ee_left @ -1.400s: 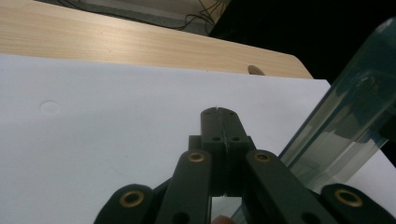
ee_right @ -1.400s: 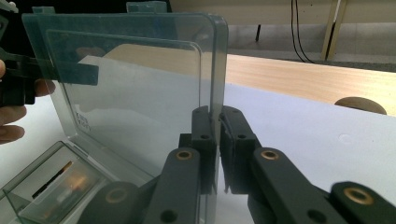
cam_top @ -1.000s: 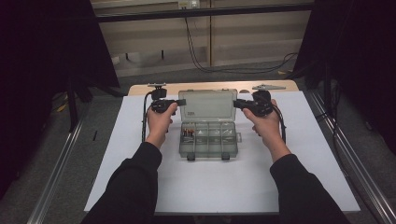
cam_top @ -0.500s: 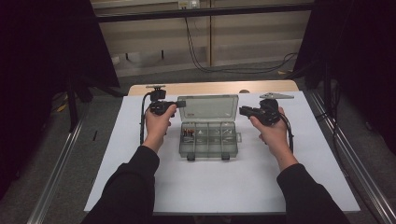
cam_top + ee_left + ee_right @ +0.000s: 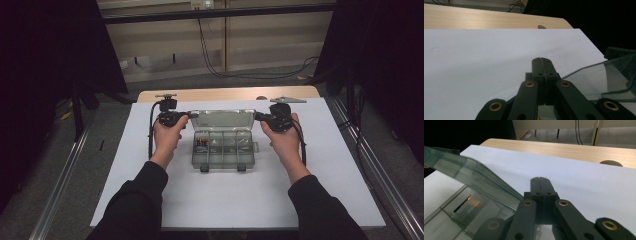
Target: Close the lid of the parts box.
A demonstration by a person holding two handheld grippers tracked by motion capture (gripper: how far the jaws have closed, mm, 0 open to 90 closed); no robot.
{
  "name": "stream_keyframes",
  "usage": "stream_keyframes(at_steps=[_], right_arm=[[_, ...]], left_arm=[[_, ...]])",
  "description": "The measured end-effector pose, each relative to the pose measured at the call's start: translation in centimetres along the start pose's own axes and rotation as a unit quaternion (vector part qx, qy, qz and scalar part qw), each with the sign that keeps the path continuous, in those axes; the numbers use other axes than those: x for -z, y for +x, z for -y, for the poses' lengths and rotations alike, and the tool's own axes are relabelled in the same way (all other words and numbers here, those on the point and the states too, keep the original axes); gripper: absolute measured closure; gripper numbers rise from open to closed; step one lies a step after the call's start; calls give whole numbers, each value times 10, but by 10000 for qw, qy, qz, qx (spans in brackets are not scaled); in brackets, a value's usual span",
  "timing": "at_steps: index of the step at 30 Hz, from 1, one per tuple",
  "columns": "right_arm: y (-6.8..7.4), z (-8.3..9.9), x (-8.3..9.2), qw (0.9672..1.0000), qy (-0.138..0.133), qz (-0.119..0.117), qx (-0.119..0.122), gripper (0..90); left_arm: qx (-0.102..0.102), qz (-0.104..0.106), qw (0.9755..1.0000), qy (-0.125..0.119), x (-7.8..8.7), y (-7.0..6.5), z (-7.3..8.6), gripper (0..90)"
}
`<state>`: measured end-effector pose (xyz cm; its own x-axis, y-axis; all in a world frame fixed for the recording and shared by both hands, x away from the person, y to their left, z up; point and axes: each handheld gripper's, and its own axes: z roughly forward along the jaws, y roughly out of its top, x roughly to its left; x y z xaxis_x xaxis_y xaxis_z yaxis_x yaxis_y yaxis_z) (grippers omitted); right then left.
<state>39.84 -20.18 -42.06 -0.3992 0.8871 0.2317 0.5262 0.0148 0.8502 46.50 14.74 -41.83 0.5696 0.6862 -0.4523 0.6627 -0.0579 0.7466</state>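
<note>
A clear plastic compartment box [image 5: 220, 150] lies in the middle of the white sheet [image 5: 230, 200] that covers the wooden table [image 5: 230, 93], and its transparent lid [image 5: 223, 120] stands raised at the far side. The box is divided into small compartments; one near its left end holds small orange-tipped parts [image 5: 201, 142], and other compartments hold small pieces that are too small to name. Two dark latches [image 5: 204, 169] sit on the near edge of the box. The left gripper [image 5: 186, 115] is held in the person's left hand [image 5: 167, 137] at the left end of the lid, and the right gripper [image 5: 258, 116] is held in the right hand [image 5: 281, 139] at the right end of the lid. In the left gripper view the two black jaws are pressed together with nothing between them, and the lid's edge [image 5: 604, 77] is just beside them at the right. In the right gripper view the jaws have just been closing and now meet, also with nothing between them; the lid [image 5: 471, 176] rises at their left, just beside them, over the compartments. Whether either gripper touches the lid cannot be told.
</note>
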Motion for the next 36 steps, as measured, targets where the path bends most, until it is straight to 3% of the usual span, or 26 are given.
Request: stream_keyframes(at_steps=[3, 8, 12, 17, 21, 28, 32, 36], right_arm=[[2, 0, 2, 10000, -75, -40, 36, 900], [8, -1, 6, 9996, -181, -212, 93, 900], [10, 3, 11, 9994, -211, -265, 99, 900], [10, 10, 16, 9990, -261, -347, 49, 900], [13, 14, 21, 9987, -279, -415, 53, 900], [21, 23, 31, 9978, -319, -554, 151, 900], [25, 28, 37, 9974, -353, -582, 248, 900], [28, 34, 42, 9966, -400, -653, 289, 900]], left_arm=[[-70, 36, 10000, 37, 3, -2, 1, 900], [-17, 165, 9999, -15, 9, -5, 5, 900], [-185, 192, 9996, 27, 13, -10, 10, 900], [-167, 222, 9996, -61, 19, -16, 14, 900], [-343, 210, 9992, -16, 23, -20, 17, 900], [-714, 44, 9974, 1, 26, -35, 27, 900], [-983, -172, 9950, -30, 29, -44, 34, 900], [-1064, -284, 9939, -57, 32, -47, 41, 900]])
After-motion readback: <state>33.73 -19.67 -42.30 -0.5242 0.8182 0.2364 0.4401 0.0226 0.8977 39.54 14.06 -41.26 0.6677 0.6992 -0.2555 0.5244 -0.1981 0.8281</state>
